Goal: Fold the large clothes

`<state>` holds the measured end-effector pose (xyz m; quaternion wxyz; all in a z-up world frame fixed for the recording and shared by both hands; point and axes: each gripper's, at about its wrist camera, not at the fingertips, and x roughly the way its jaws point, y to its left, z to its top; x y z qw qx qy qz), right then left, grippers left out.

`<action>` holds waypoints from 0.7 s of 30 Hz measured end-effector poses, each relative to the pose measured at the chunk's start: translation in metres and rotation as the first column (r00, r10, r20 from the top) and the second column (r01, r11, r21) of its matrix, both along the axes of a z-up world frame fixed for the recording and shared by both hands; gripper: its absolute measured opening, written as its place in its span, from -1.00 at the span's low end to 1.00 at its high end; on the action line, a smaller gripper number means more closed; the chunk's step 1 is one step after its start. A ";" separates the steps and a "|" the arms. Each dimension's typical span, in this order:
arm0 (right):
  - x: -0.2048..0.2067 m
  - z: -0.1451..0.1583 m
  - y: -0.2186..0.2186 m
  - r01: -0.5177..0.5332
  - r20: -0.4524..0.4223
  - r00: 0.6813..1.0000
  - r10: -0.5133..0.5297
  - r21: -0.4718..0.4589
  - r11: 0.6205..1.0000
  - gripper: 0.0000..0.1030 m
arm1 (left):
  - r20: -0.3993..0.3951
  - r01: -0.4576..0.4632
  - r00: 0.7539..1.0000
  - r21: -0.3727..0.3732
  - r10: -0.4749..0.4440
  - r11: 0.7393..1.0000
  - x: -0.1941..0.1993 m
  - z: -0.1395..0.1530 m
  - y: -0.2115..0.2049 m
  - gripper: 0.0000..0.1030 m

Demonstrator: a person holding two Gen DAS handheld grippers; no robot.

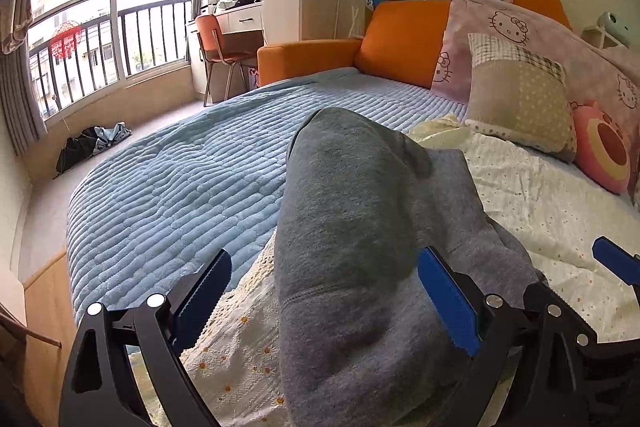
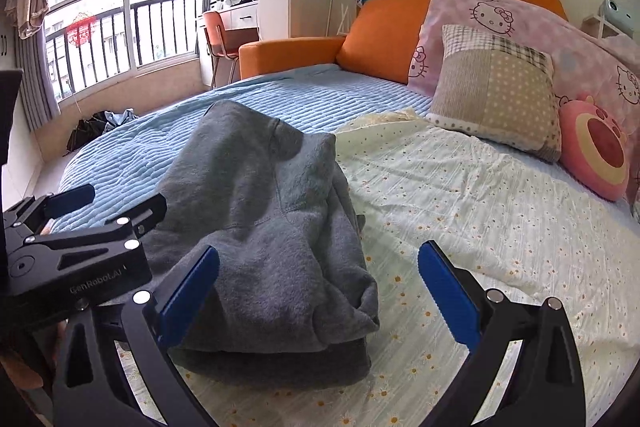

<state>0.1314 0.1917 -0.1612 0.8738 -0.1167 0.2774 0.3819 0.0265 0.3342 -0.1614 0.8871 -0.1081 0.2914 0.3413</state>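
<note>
A grey sweatshirt (image 1: pixel 352 227) lies folded in a thick bundle on the floral sheet (image 1: pixel 540 195) of the bed. It also shows in the right wrist view (image 2: pixel 264 211). My left gripper (image 1: pixel 324 291) is open, its blue pads on either side of the bundle's near end, not clamped. My right gripper (image 2: pixel 320 283) is open and empty, just right of the bundle's near right corner. The left gripper (image 2: pixel 80 211) shows at the left of the right wrist view, and the right gripper's blue pad (image 1: pixel 612 259) at the right edge of the left wrist view.
A blue quilted blanket (image 1: pixel 180 179) covers the bed's left part. Pillows (image 1: pixel 520 95) and a round plush cushion (image 1: pixel 604 147) lie at the right. An orange sofa (image 1: pixel 360 47) stands behind the bed. A dark umbrella (image 1: pixel 88 147) lies on the floor by the window.
</note>
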 end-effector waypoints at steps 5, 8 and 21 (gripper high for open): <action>-0.001 0.002 -0.002 0.007 0.013 1.000 -0.007 0.005 1.000 0.90 | 0.010 -0.015 1.000 0.041 0.015 0.999 -0.003 0.007 -0.004 0.85; -0.001 0.004 -0.005 0.014 0.019 1.000 -0.015 0.016 1.000 0.90 | 0.023 -0.028 0.999 0.051 0.027 0.998 -0.007 0.009 -0.005 0.85; -0.004 0.004 -0.004 0.013 0.026 1.000 -0.013 0.023 1.000 0.90 | 0.039 -0.040 0.998 0.047 0.038 0.998 -0.022 0.004 -0.006 0.85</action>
